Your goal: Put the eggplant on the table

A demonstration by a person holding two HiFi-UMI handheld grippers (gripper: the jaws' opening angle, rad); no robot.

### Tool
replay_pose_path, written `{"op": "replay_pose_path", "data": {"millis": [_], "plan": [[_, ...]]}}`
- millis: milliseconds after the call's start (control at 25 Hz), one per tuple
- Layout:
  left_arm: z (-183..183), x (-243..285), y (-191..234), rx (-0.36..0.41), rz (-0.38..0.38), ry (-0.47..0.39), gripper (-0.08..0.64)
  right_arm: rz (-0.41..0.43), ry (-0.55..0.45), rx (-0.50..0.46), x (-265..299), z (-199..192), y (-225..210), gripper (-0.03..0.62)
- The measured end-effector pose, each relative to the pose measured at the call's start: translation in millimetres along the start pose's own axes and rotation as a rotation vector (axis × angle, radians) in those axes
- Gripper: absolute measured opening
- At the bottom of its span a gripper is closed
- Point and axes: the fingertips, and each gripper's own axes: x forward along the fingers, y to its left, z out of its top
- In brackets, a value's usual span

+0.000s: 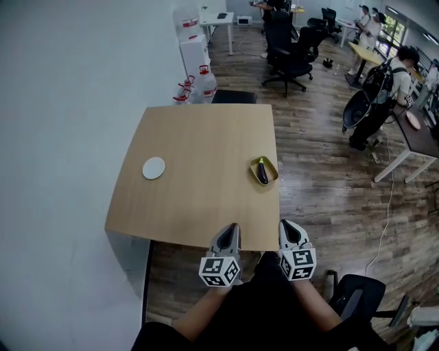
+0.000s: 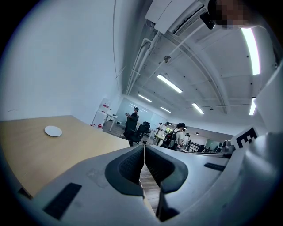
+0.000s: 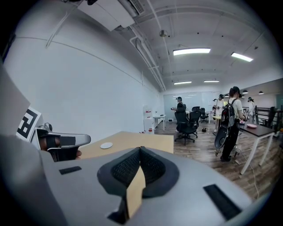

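1. Lying in a yellow dish (image 1: pixel 273 171) at the table's (image 1: pixel 199 199) three o'clock edge, the eggplant (image 1: pixel 263 171) is seen.
2. The left gripper (image 1: pixel 233 228) and right gripper (image 1: pixel 287 226) are held clenched and empty.
3. Light, firm, slippery skin is expected; a mid-body grip is advised.

an open-plan office — black swivel chairs (image 1: pixel 291 51) stand by white desks (image 1: pixel 218 20) down a long room with a wood-plank floor (image 1: pixel 322 178). a water dispenser (image 1: pixel 194 48) with spare bottles (image 1: pixel 206 83) stands against the white wall, just beyond a plain wooden table (image 1: pixel 199 137). overhead, strip lights (image 3: pixel 191 51) and exposed pipes (image 3: pixel 148 57) cross the ceiling — people, one wearing a backpack (image 1: pixel 377 79), stand among the desks.
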Motion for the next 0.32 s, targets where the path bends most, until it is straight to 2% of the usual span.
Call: {"op": "replay_pose_path", "data": {"millis": [320], "plan": [[-3.3,19.8,3.7,0.005,0.0,0.009,0.02,0.008,0.0,0.004,14.9,2.1,-11.6,0.06]]}}
